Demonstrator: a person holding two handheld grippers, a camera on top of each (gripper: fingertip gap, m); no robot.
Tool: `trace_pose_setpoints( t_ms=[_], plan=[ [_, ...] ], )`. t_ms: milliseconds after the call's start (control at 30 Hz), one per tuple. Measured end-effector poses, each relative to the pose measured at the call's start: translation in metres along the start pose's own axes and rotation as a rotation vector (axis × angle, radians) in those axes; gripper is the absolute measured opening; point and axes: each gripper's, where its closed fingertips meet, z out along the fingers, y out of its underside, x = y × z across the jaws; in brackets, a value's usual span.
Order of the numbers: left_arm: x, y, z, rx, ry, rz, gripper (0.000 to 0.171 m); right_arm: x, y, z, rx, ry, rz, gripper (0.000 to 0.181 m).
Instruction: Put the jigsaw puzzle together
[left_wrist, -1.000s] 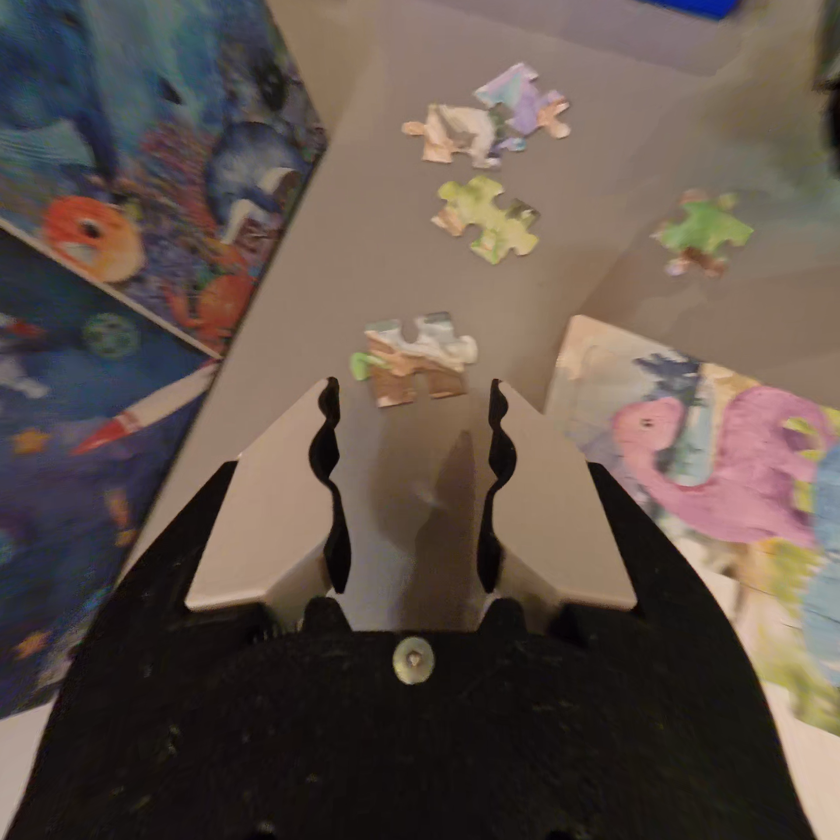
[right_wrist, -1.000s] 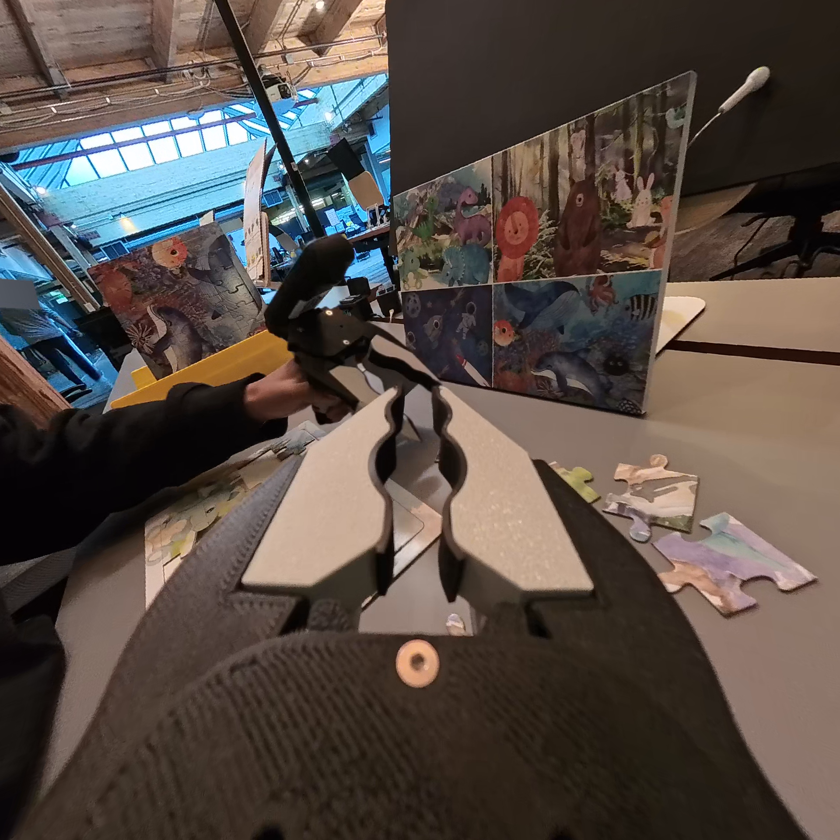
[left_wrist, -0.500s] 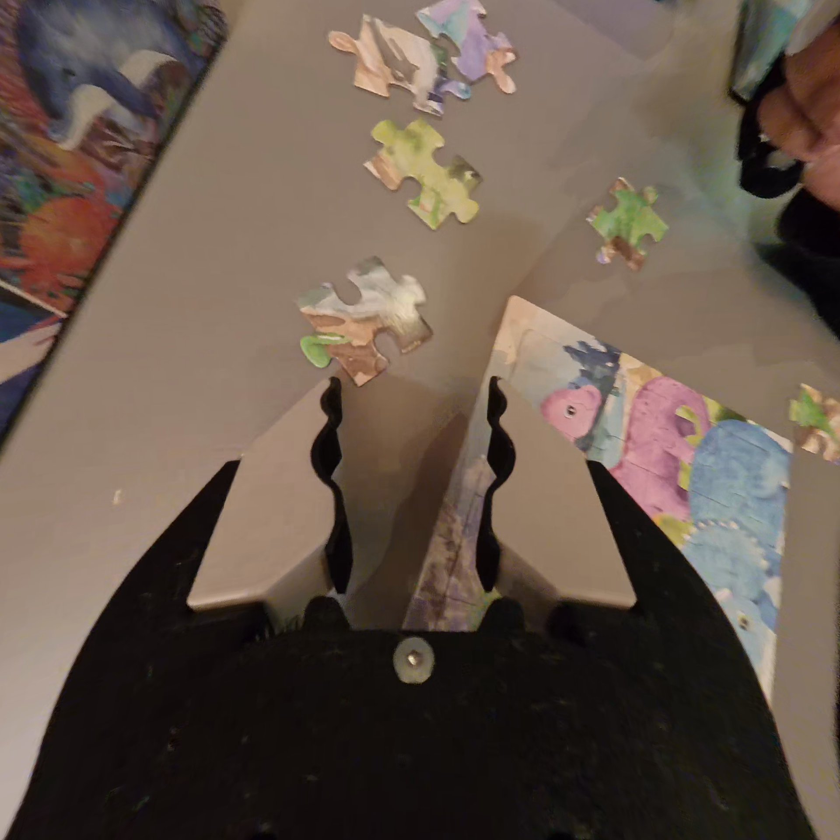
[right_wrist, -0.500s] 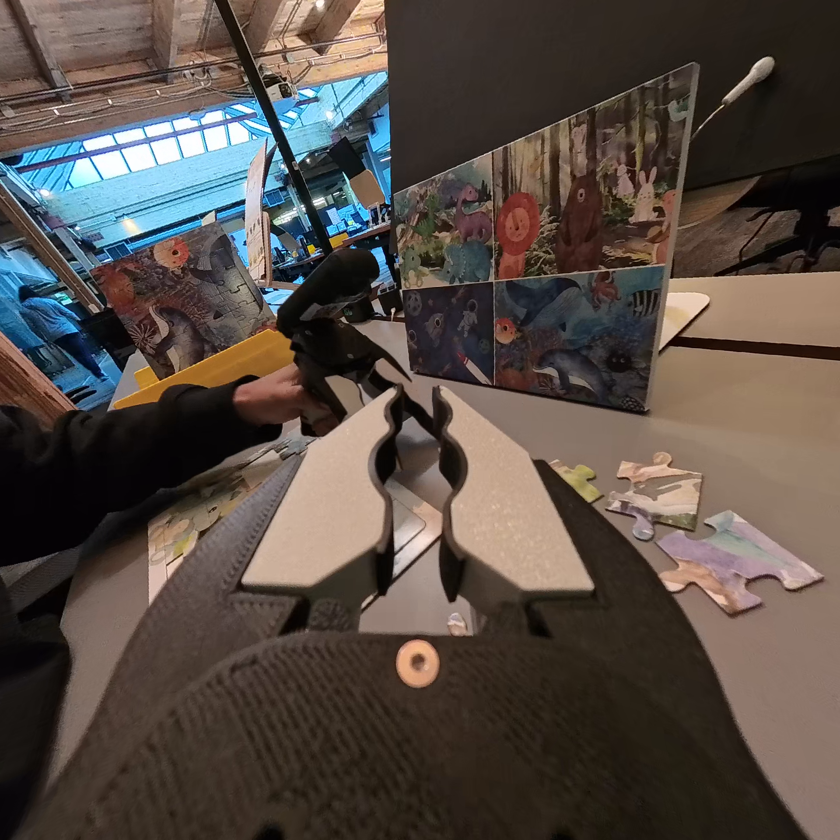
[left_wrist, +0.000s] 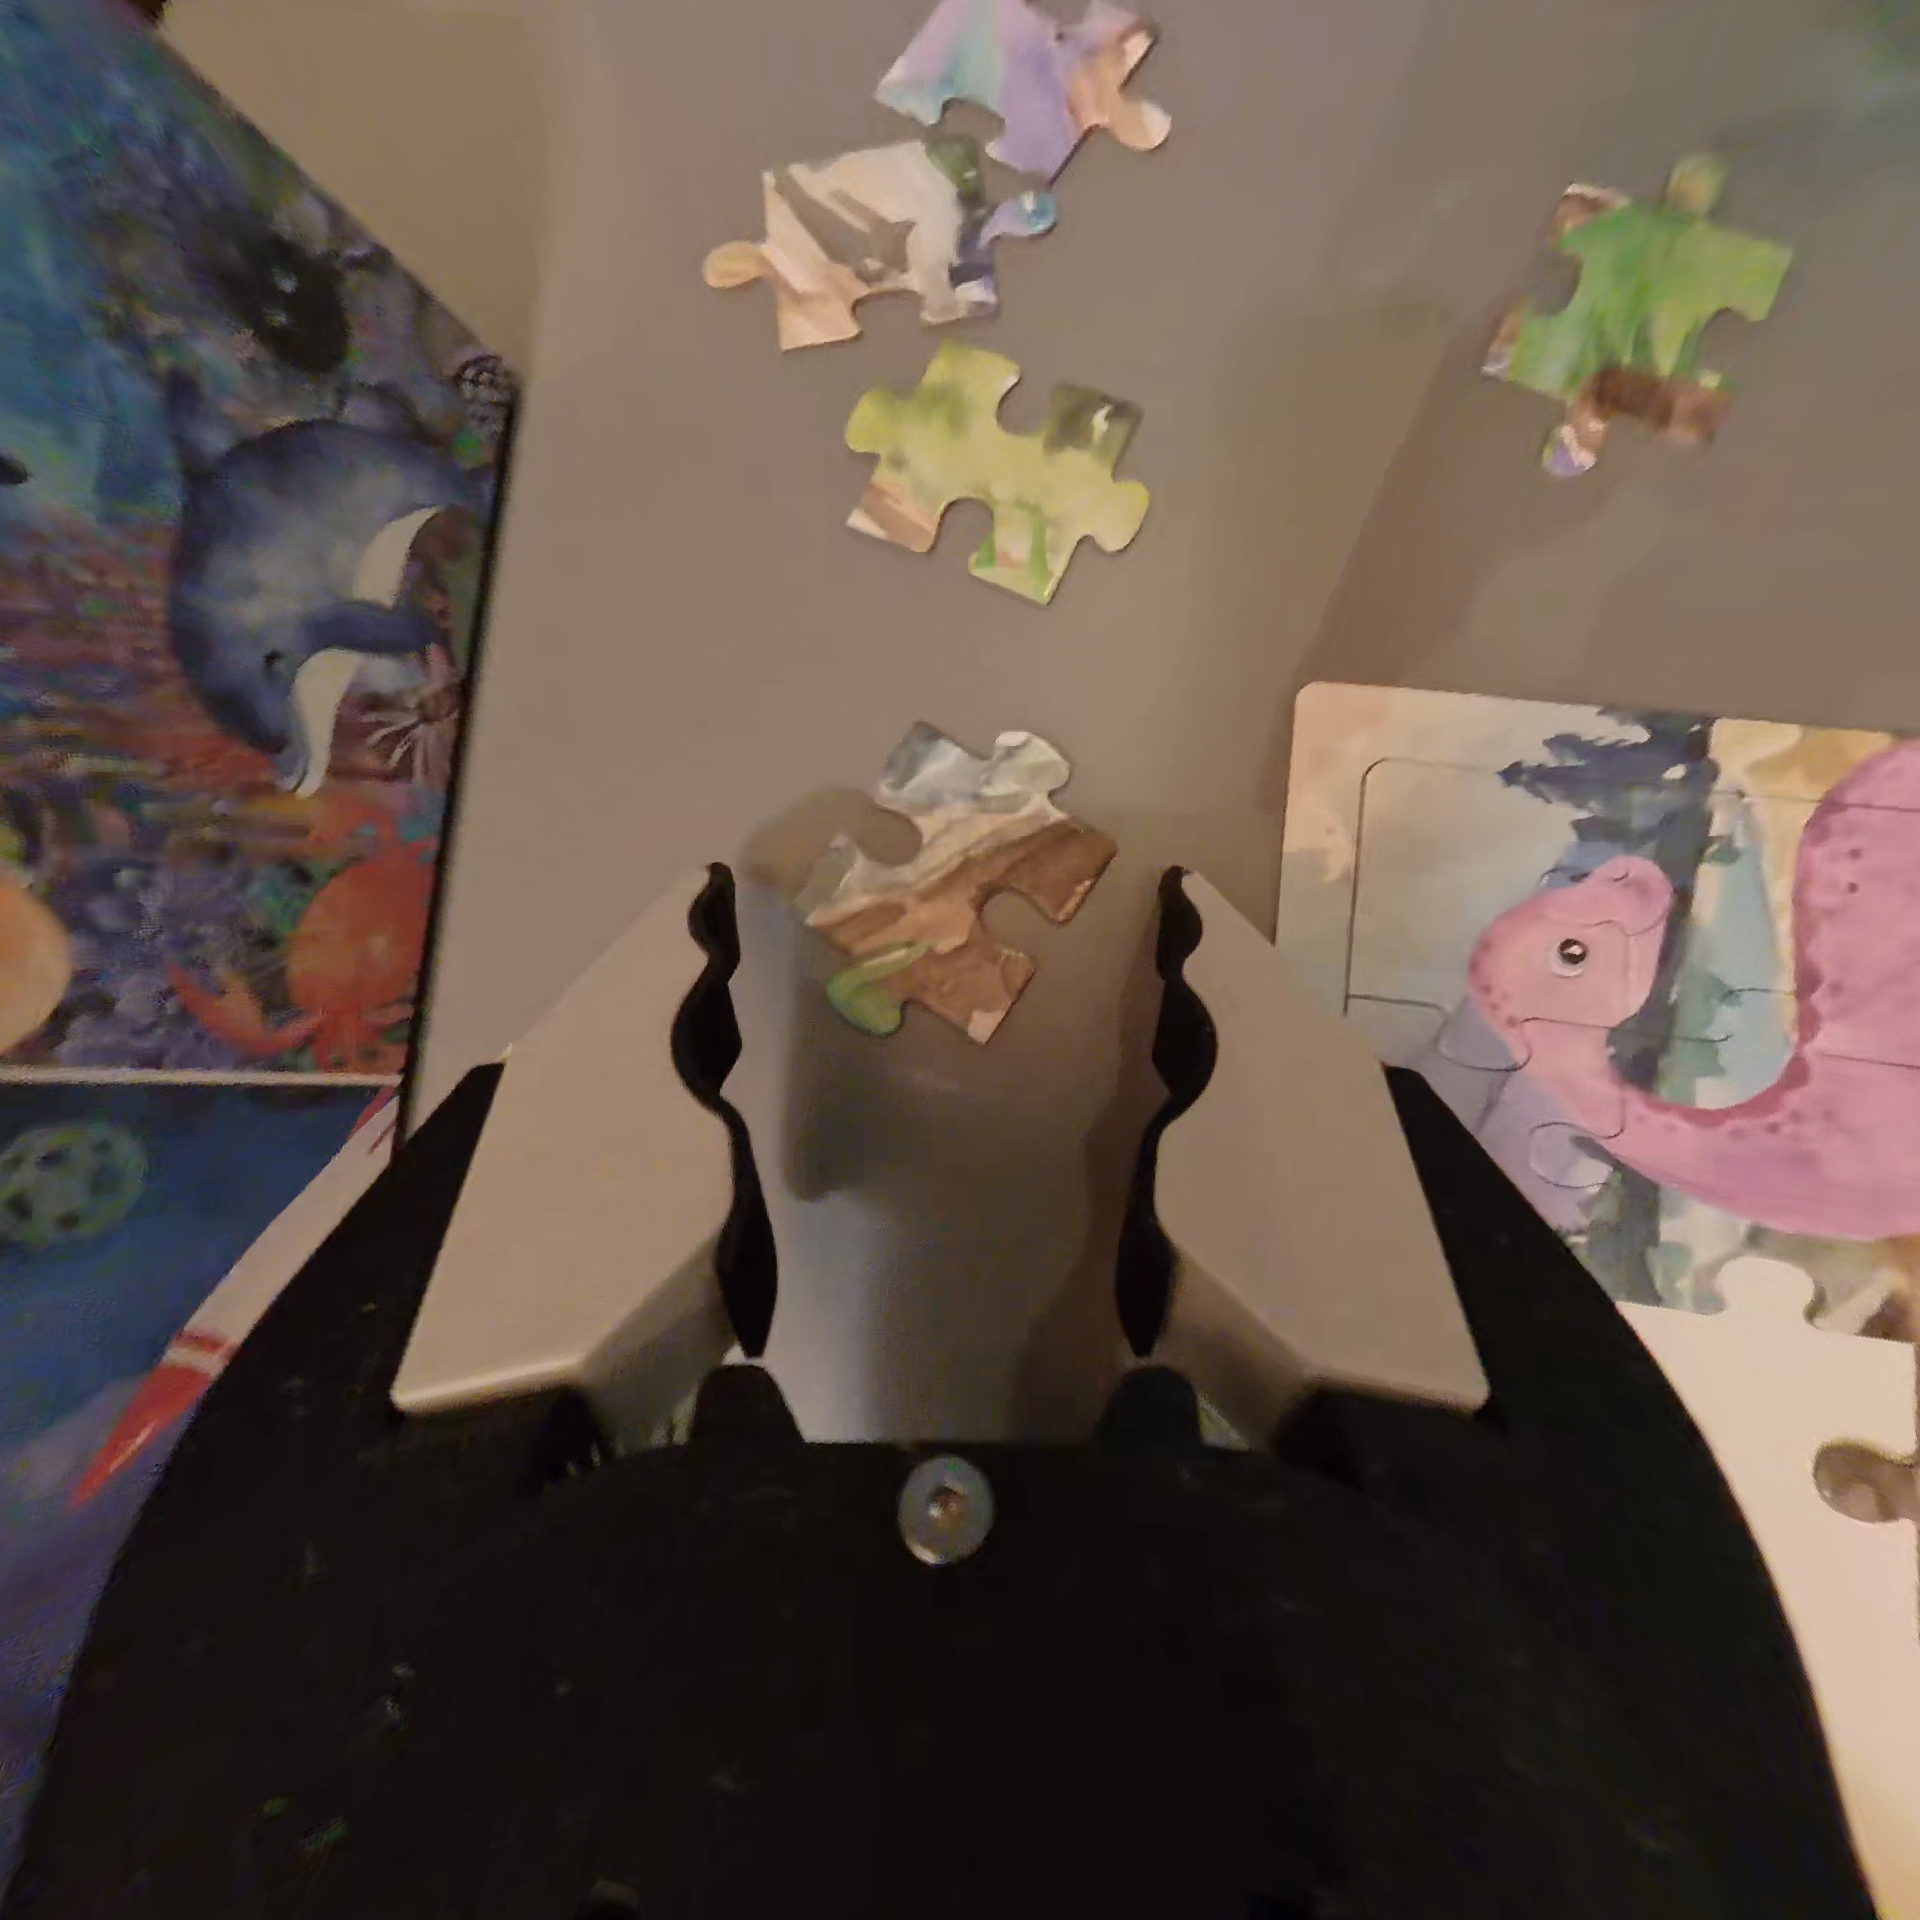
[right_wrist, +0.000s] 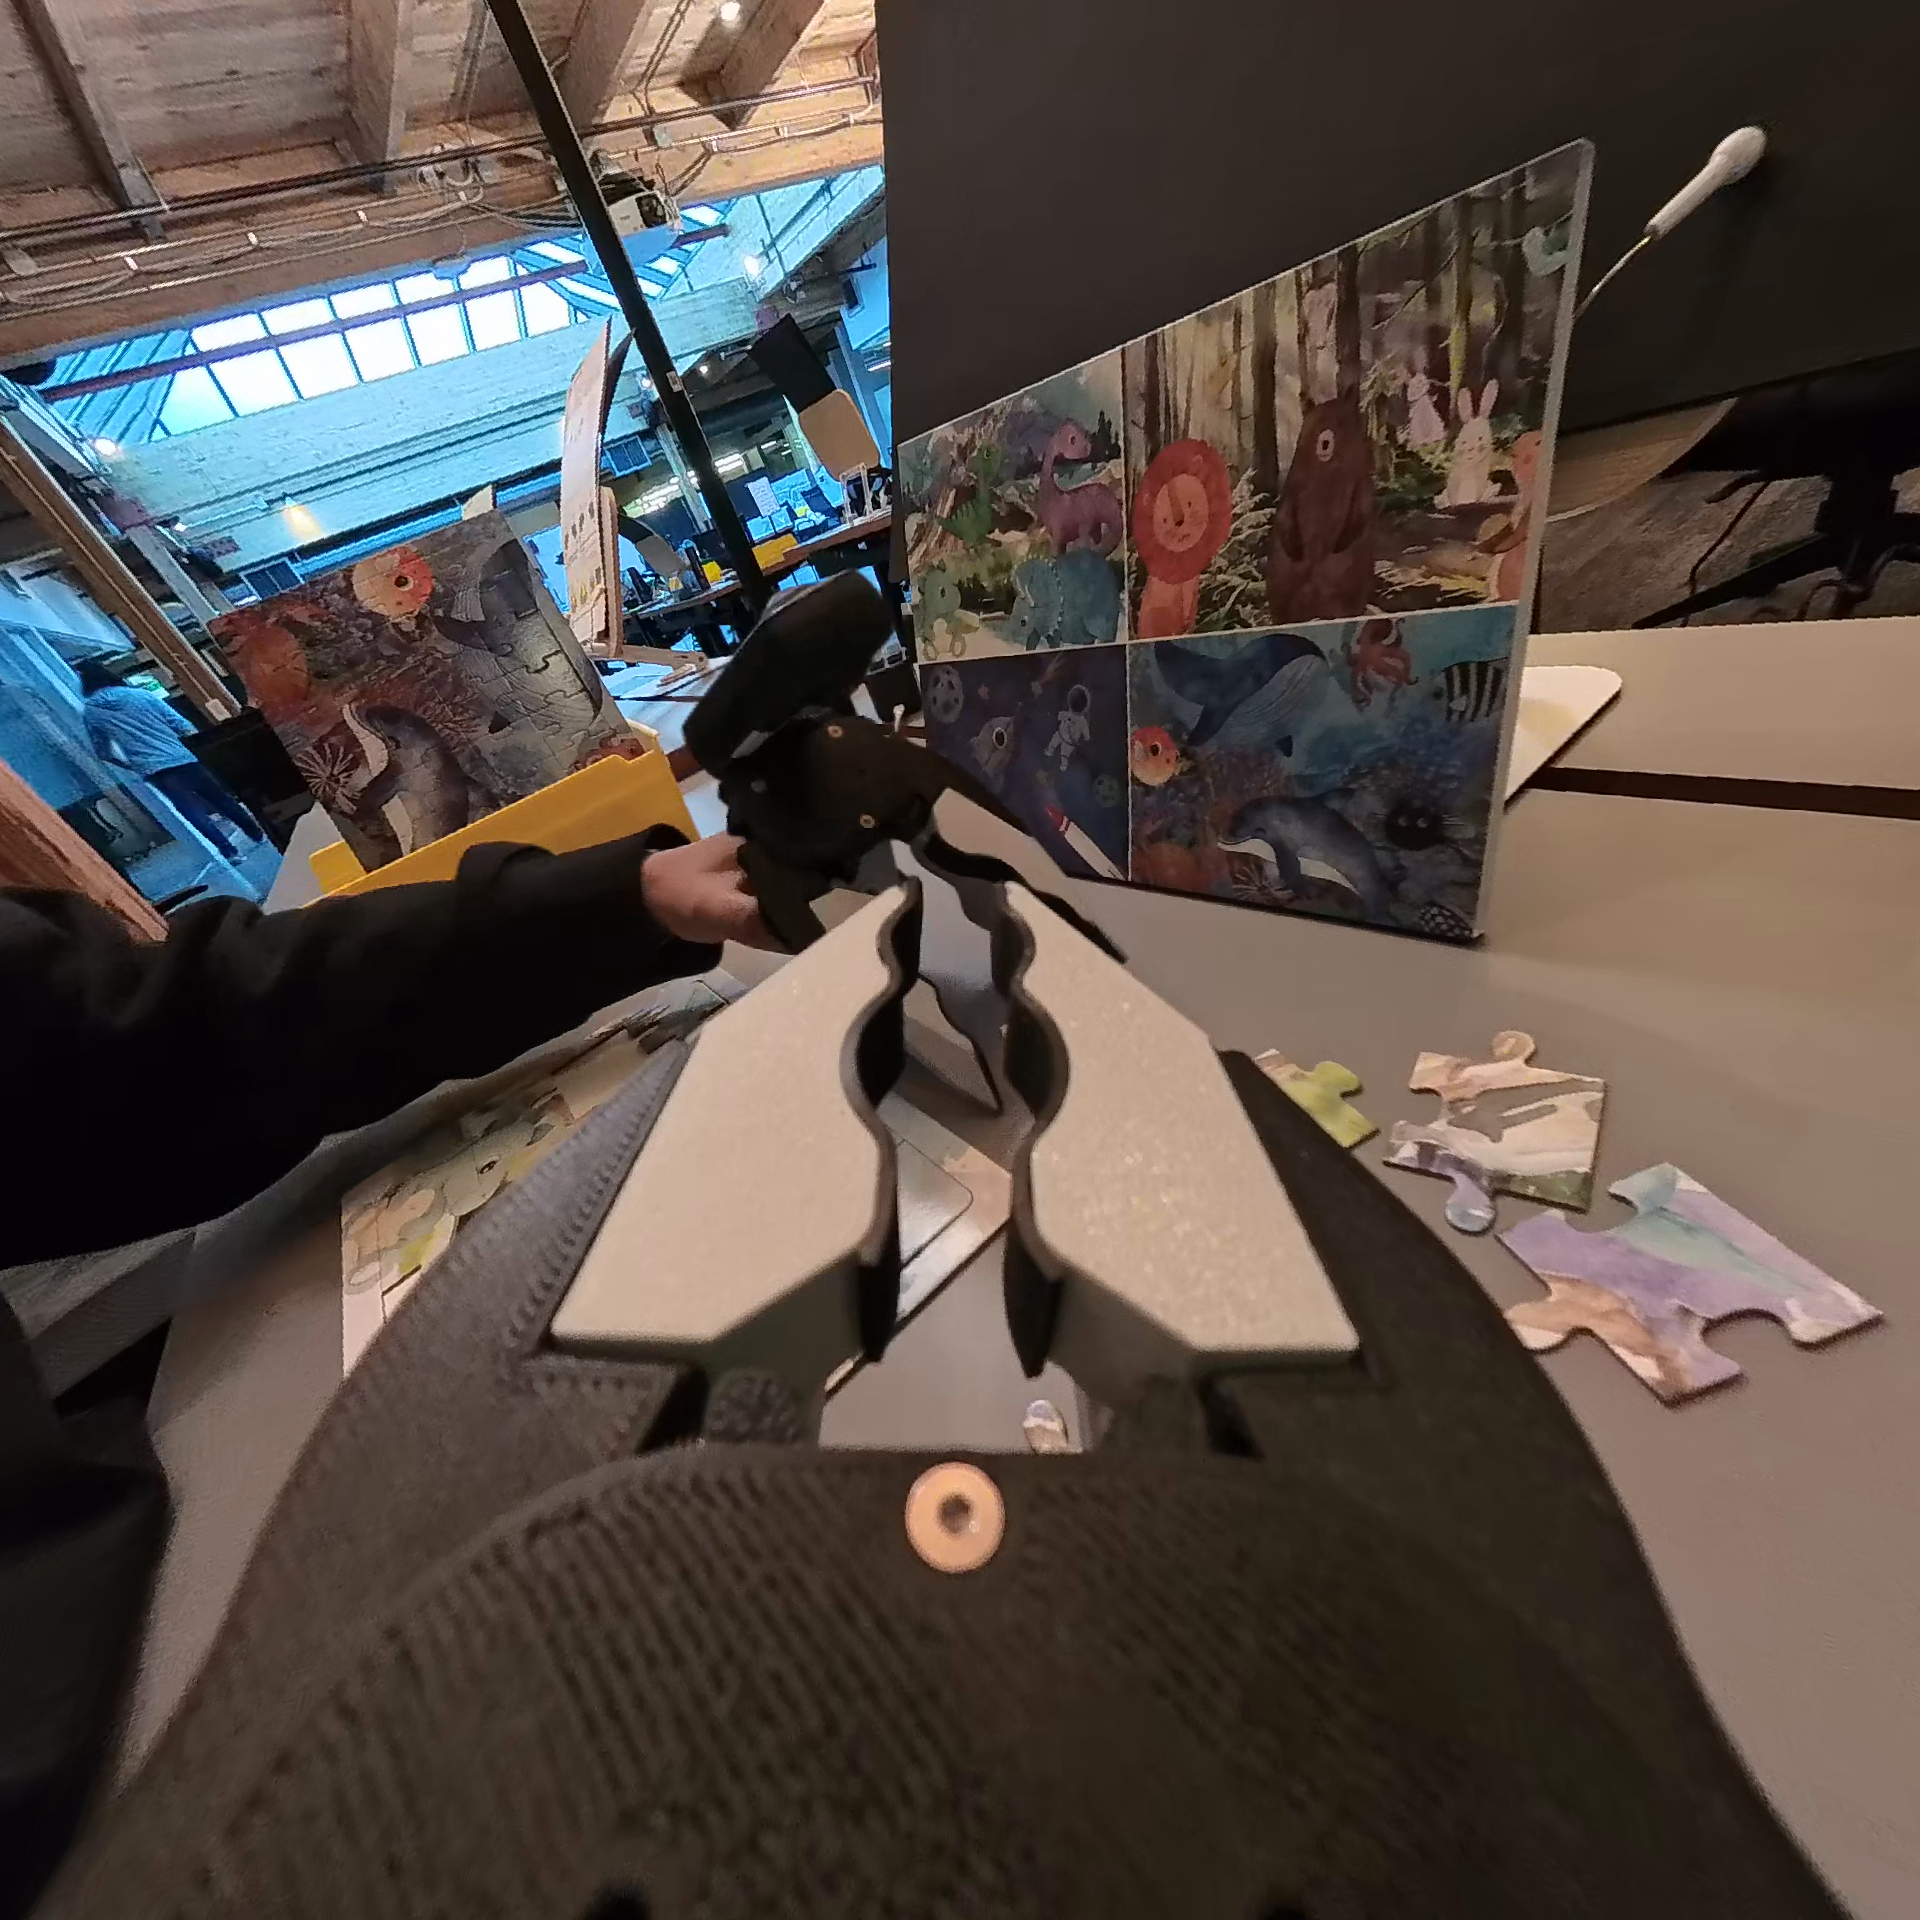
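Note:
My left gripper (left_wrist: 945, 883) is open and points down at the grey table (left_wrist: 644, 623). A loose brown-and-grey puzzle piece (left_wrist: 935, 904) lies flat between its fingertips, untouched by the pads. The puzzle board (left_wrist: 1610, 987) with a pink dinosaur lies to the right. Farther off lie a yellow-green piece (left_wrist: 997, 478), a white-grey piece (left_wrist: 873, 249), a purple piece (left_wrist: 1029, 94) and a green piece (left_wrist: 1642, 312). My right gripper (right_wrist: 958, 904) hangs above the table, narrowly open and empty. The right wrist view shows a hand (right_wrist: 696, 894) holding the left gripper's black body (right_wrist: 821, 800).
A tall picture board (left_wrist: 208, 623) stands at the left of the pieces and shows at the back in the right wrist view (right_wrist: 1247, 644). A yellow bin (right_wrist: 499, 831) and another standing picture are behind the sleeve. People stand far off at the left. One gripper's finger ends stand about 20 cm off the other's.
My left gripper swung back left off the puzzle board and came down over the brown piece, which now lies between its tips. Its jaws look slightly wider. The right gripper has hardly moved.

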Motion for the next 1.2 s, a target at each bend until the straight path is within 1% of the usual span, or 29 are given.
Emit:
trace_pose_setpoints(
  t_ms=[67,100,167,200,400,433,467,533,667,733,800,867,967,1067,1100,1133,1200],
  plan=[
    [0.003,-0.001,0.003,-0.015,0.044,-0.004,0.081,0.000,-0.001,0.000,0.002,-0.002,0.002,0.011],
    [0.006,0.000,0.004,-0.025,0.069,-0.009,0.077,0.000,-0.001,-0.001,0.003,-0.002,0.002,0.011],
    [0.008,-0.001,0.003,-0.023,0.085,-0.018,0.059,-0.001,-0.001,-0.001,0.004,-0.005,0.005,0.011],
    [0.009,-0.001,0.003,-0.025,0.082,-0.008,0.057,-0.001,-0.002,-0.001,0.005,-0.007,0.007,0.011],
    [0.012,0.002,-0.001,-0.025,0.063,0.011,0.054,-0.003,-0.002,0.000,0.006,-0.014,0.006,0.011],
    [0.012,0.002,-0.004,-0.020,0.057,0.020,0.034,-0.003,-0.002,0.000,0.005,-0.013,0.006,0.011],
    [0.011,0.001,-0.007,-0.012,0.040,0.030,0.021,-0.003,-0.002,0.000,0.005,-0.012,0.007,0.011],
    [0.009,0.000,-0.014,0.000,0.015,0.032,0.023,-0.002,-0.002,0.000,0.007,-0.014,0.013,0.011],
    [0.005,0.006,-0.025,-0.006,-0.017,0.025,0.037,-0.003,-0.001,0.000,0.006,-0.020,0.020,0.012],
    [-0.003,0.009,-0.025,-0.023,-0.033,0.014,0.056,-0.003,0.001,0.001,0.000,-0.019,0.018,0.012],
    [-0.014,0.015,-0.022,-0.063,-0.048,0.008,0.066,-0.001,0.003,0.002,-0.009,-0.013,0.017,0.012],
    [-0.022,0.016,-0.018,-0.070,-0.029,0.005,0.070,0.000,0.004,0.003,-0.013,-0.010,0.021,0.012],
    [-0.022,0.016,-0.010,-0.070,0.047,-0.010,0.076,0.002,0.003,0.002,-0.009,-0.009,0.026,0.012],
    [-0.019,0.016,-0.009,-0.076,0.091,-0.006,0.073,0.003,0.001,0.000,0.001,-0.008,0.031,0.012],
    [-0.019,0.017,-0.010,-0.091,0.091,-0.006,0.065,0.002,0.000,0.000,0.004,-0.011,0.035,0.012],
    [-0.017,0.019,-0.013,-0.113,0.090,-0.004,0.052,0.001,0.000,-0.001,0.008,-0.017,0.040,0.012],
    [-0.010,0.023,-0.017,-0.139,0.090,0.002,0.040,-0.001,-0.002,-0.001,0.014,-0.027,0.046,0.013]
  ],
)
